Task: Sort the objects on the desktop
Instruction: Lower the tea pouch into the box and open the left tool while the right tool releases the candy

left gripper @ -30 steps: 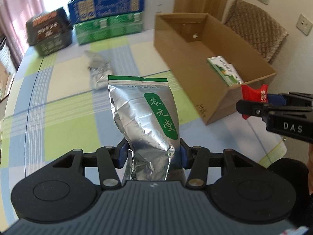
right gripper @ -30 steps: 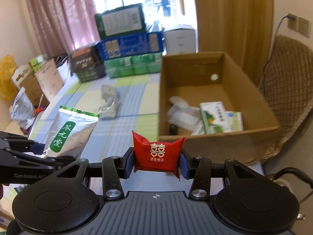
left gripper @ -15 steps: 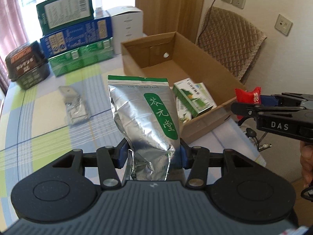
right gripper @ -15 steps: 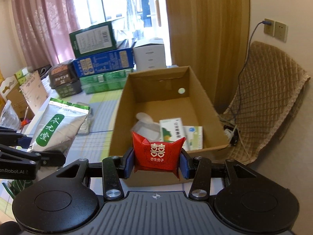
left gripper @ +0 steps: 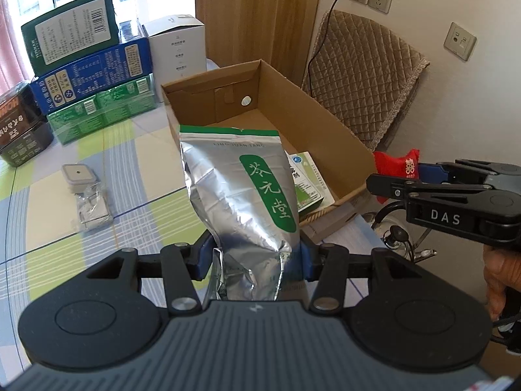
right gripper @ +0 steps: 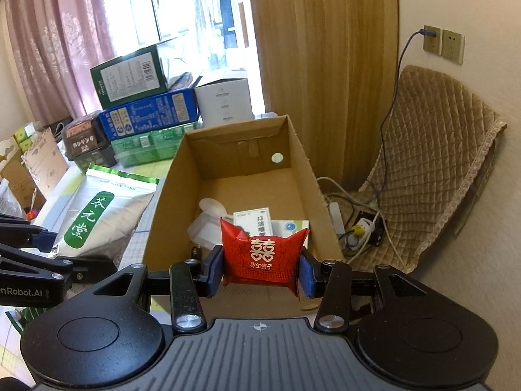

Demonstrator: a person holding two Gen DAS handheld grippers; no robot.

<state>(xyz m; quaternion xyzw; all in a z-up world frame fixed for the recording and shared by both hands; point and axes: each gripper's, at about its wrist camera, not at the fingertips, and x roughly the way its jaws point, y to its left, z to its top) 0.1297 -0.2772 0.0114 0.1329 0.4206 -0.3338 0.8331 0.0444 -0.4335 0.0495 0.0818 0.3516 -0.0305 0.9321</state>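
My left gripper (left gripper: pixel 255 257) is shut on a silver foil tea bag with a green label (left gripper: pixel 241 192) and holds it upright in the air, just left of the open cardboard box (left gripper: pixel 329 123). My right gripper (right gripper: pixel 260 268) is shut on a small red candy packet (right gripper: pixel 262 254) and holds it over the box's near end (right gripper: pixel 302 176). The tea bag also shows in the right wrist view (right gripper: pixel 104 218); the red packet shows in the left wrist view (left gripper: pixel 395 169). Medicine boxes (right gripper: pixel 257 221) and a white plastic item (right gripper: pixel 208 215) lie inside the box.
Stacked green, blue and white cartons (left gripper: pixel 94 65) and a dark box (left gripper: pixel 19 130) stand at the table's far side. A small lidded container (left gripper: pixel 78 176) and clear wrapper (left gripper: pixel 92 205) lie on the checked cloth. A padded chair (right gripper: pixel 429 169) and power strip (right gripper: pixel 361 228) are right of the table.
Both grippers have moved right and risen with their loads. The red packet now hangs over the box's near end and the tea bag is next to the box's left wall.
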